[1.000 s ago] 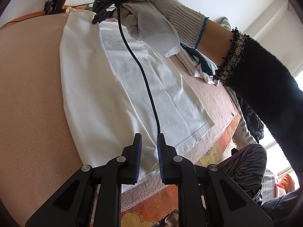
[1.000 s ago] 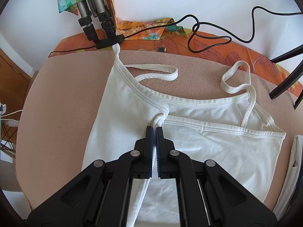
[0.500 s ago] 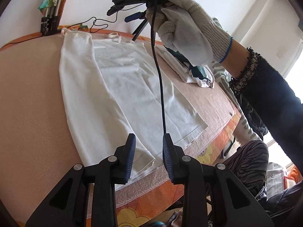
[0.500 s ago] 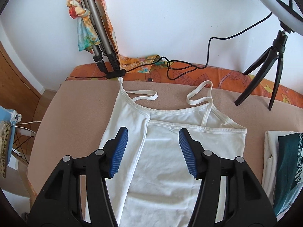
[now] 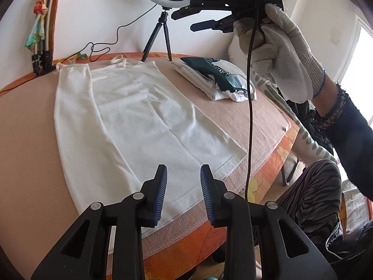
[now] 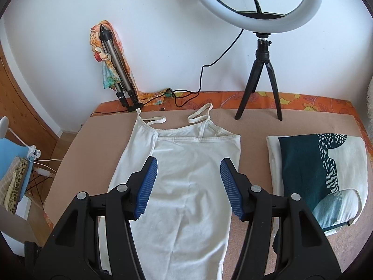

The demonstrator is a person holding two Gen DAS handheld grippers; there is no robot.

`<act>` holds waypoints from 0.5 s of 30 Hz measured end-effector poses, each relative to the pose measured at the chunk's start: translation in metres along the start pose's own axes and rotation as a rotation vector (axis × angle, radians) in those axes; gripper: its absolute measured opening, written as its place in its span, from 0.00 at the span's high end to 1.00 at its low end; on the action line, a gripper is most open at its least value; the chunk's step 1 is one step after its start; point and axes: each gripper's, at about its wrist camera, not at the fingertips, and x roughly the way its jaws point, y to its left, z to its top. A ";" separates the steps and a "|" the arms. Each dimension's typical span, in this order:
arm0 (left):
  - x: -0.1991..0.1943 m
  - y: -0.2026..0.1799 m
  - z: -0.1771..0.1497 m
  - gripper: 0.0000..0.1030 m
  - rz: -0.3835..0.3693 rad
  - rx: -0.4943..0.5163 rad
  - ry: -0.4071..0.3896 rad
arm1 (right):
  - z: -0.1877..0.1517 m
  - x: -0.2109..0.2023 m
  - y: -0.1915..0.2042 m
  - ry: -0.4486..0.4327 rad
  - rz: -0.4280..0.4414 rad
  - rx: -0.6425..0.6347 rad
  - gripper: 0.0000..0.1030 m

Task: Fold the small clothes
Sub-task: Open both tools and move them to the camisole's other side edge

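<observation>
A white strappy top (image 5: 144,121) lies flat on the pink-covered table (image 5: 25,144), its left side folded inward lengthwise. It also shows in the right wrist view (image 6: 186,186), straps at the far end. My left gripper (image 5: 183,177) is open and empty above the top's hem near the table's front edge. My right gripper (image 6: 187,165) is open and empty, raised well above the top's middle. In the left wrist view the right gripper (image 5: 202,18) is high in the air in a gloved hand.
A pile of folded clothes (image 6: 321,175) with a dark green print lies right of the top, also in the left wrist view (image 5: 214,79). A ring light on a black tripod (image 6: 263,74) stands at the back. A folded tripod (image 6: 116,77) leans on the wall. A black cable (image 5: 249,116) hangs from the right gripper.
My right gripper let go of the top's folded neckline, opened wide and rose away. My left gripper opened and pulled back and up from the hem.
</observation>
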 end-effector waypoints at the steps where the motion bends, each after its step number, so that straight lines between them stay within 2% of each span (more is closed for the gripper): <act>1: 0.003 -0.006 0.001 0.73 -0.008 0.010 0.004 | -0.004 -0.007 -0.006 -0.005 0.002 0.011 0.42; 5: 0.020 -0.034 0.004 0.73 -0.045 0.080 0.029 | -0.018 -0.025 -0.030 -0.004 0.018 0.048 0.42; 8: 0.035 -0.057 0.006 0.72 -0.061 0.131 0.045 | -0.026 -0.036 -0.046 -0.002 -0.001 0.042 0.42; 12: 0.060 -0.082 0.010 0.58 -0.094 0.168 0.077 | -0.030 -0.051 -0.071 -0.005 -0.025 0.051 0.40; 15: 0.078 -0.099 0.012 0.54 -0.095 0.199 0.103 | -0.032 -0.059 -0.090 -0.011 -0.040 0.062 0.38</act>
